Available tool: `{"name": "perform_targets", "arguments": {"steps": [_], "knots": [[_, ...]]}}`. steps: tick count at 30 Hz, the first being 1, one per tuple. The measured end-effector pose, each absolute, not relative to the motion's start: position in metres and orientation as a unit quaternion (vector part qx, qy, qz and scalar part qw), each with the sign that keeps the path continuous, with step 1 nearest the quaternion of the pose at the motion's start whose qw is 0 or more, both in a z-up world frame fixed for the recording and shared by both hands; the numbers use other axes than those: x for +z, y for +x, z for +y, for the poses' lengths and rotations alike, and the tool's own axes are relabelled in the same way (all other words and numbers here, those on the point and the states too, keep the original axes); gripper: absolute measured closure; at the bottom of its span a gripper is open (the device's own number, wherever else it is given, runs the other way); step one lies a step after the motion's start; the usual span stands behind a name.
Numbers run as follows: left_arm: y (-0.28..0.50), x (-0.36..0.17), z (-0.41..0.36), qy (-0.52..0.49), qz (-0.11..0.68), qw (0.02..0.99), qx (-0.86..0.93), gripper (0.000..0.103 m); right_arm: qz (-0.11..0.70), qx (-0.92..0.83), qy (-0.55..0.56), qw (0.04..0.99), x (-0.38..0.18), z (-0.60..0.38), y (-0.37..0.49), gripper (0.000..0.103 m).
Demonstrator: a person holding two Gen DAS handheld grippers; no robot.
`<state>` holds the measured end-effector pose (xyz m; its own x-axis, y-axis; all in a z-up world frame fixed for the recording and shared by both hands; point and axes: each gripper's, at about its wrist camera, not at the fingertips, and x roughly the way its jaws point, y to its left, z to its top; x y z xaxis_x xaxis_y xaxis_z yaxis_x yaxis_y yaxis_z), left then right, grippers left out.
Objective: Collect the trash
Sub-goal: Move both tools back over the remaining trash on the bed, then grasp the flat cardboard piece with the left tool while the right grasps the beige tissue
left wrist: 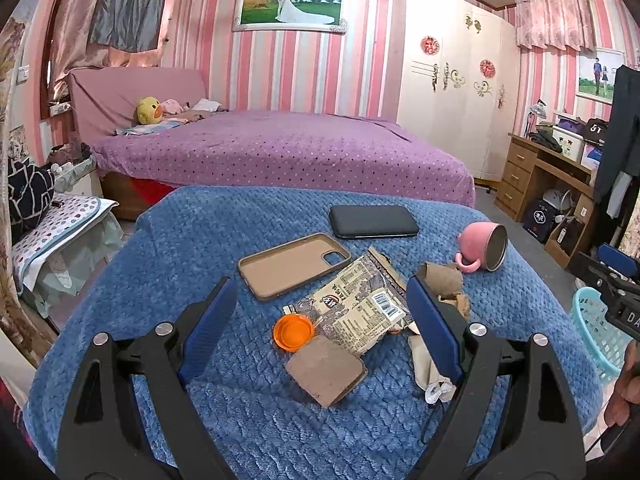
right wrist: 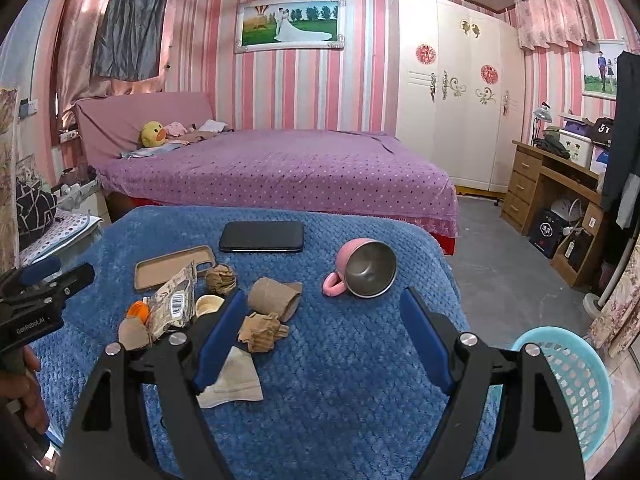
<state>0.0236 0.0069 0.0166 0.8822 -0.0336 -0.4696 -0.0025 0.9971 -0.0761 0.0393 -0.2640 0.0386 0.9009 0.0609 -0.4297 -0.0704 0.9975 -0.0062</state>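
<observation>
Trash lies on a blue blanket [left wrist: 224, 232]: a printed snack wrapper [left wrist: 356, 300], an orange cap [left wrist: 293, 332], a brown cardboard piece [left wrist: 326, 370], crumpled brown paper [right wrist: 262, 332], a brown paper cup [right wrist: 274, 298], a paper ball [right wrist: 221, 278] and a white paper scrap [right wrist: 234, 380]. My left gripper [left wrist: 320, 320] is open and empty, its jaws on either side of the wrapper and cap. My right gripper [right wrist: 324, 336] is open and empty above bare blanket, right of the crumpled paper. A light blue basket [right wrist: 576, 384] stands at the right.
A tan phone case [left wrist: 292, 264], a black phone [left wrist: 374, 222] and a tipped pink mug [right wrist: 366, 268] also lie on the blanket. A purple bed [right wrist: 280, 168] is behind, a wardrobe [right wrist: 456, 92] and wooden desk [right wrist: 548, 188] to the right.
</observation>
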Motion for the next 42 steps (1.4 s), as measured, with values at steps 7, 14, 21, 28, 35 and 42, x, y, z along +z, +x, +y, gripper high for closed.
{"name": "perform_targets", "arguments": {"steps": [7, 14, 21, 28, 35, 42], "knots": [[0.024, 0.016, 0.008, -0.036, 0.244, 0.969, -0.007, 0.019, 0.220, 0.034, -0.011, 0.975, 0.038, -0.264, 0.039, 0.024], [0.025, 0.017, 0.008, -0.034, 0.247, 0.968, -0.006, 0.019, 0.221, 0.036, -0.011, 0.975, 0.038, -0.264, 0.039, 0.025], [0.029, 0.015, 0.006, -0.028, 0.255, 0.966, -0.004, 0.019, 0.222, 0.034, -0.010, 0.974, 0.038, -0.264, 0.039, 0.025], [0.037, -0.001, 0.009, -0.021, 0.284, 0.958, -0.008, 0.019, 0.229, 0.036, -0.005, 0.973, 0.035, -0.265, 0.042, 0.024], [0.051, -0.033, -0.005, 0.009, 0.344, 0.938, -0.035, 0.019, 0.235, 0.043, 0.000, 0.971, 0.033, -0.264, 0.044, 0.024], [0.069, -0.064, -0.003, 0.022, 0.398, 0.916, -0.039, 0.019, 0.242, 0.047, -0.001, 0.969, 0.030, -0.264, 0.047, 0.025]]}}
